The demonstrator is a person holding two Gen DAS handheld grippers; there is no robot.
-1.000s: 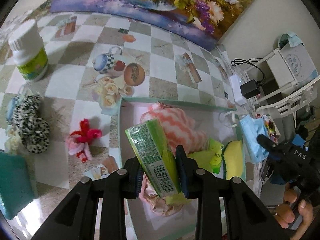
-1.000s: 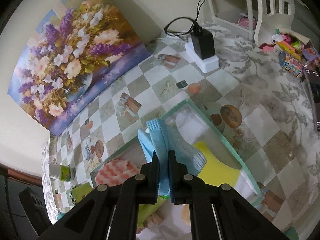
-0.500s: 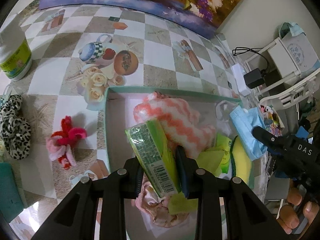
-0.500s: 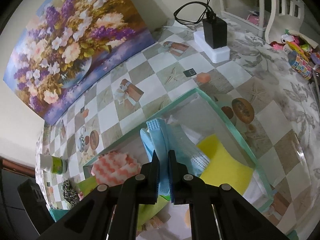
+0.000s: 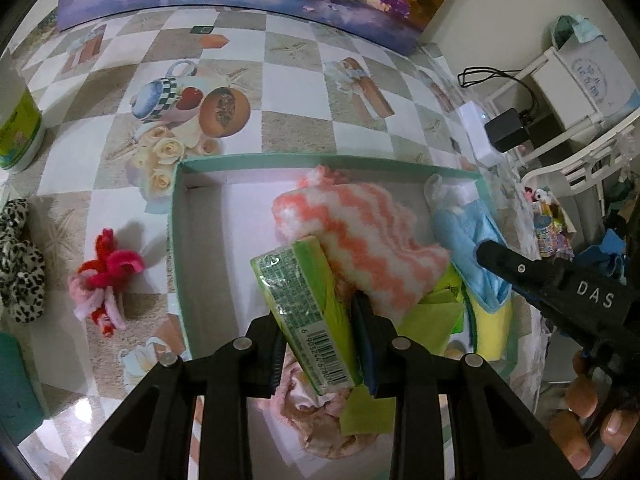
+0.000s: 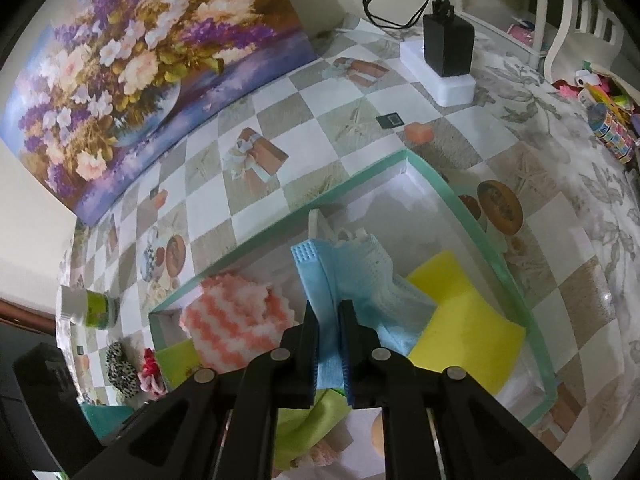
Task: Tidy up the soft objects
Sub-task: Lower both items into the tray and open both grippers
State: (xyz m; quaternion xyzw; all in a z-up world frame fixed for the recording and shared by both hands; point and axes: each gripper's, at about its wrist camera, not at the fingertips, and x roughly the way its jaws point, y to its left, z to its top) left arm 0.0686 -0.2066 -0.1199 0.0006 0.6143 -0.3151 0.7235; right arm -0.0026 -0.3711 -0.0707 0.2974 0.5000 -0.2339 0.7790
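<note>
The green plastic-wrapped pack of tissues [image 5: 308,312] sat pinched between the jaws of the left gripper [image 5: 320,356], tilted, hanging just above the shallow mint-rimmed cardboard box [image 5: 176,240]. It looked light and squashy, with slick film that could slide; a hold across its broad faces near the barcode end, as here, seemed sound. The pale blue pleated face mask [image 6: 336,280] was caught between the nearly closed jaws of the right gripper [image 6: 329,344], drooping into the far right corner of that box. Being limp cloth, it would likely fold and trail wherever it was taken, so a pinch at its bunched edge seemed best.

Inside the box lay a fluffy coral-and-white zigzag cloth [image 5: 360,232], a flat yellow sponge cloth [image 6: 468,320] and a lime-green sheet [image 5: 432,312]. Left of the box, on the table, rested a red-and-pink chenille knot [image 5: 104,280] and, further left, a leopard-print scrunchie [image 5: 20,264]. A white bottle with a green label [image 5: 16,128] stood beyond these.

The glossy checked tablecloth with printed teapots and fruit [image 5: 280,92] covered the surface. Behind the box a flower painting [image 6: 132,60] leaned on the wall, and a black charger on a white block [image 6: 444,56] sat to the box's right.
</note>
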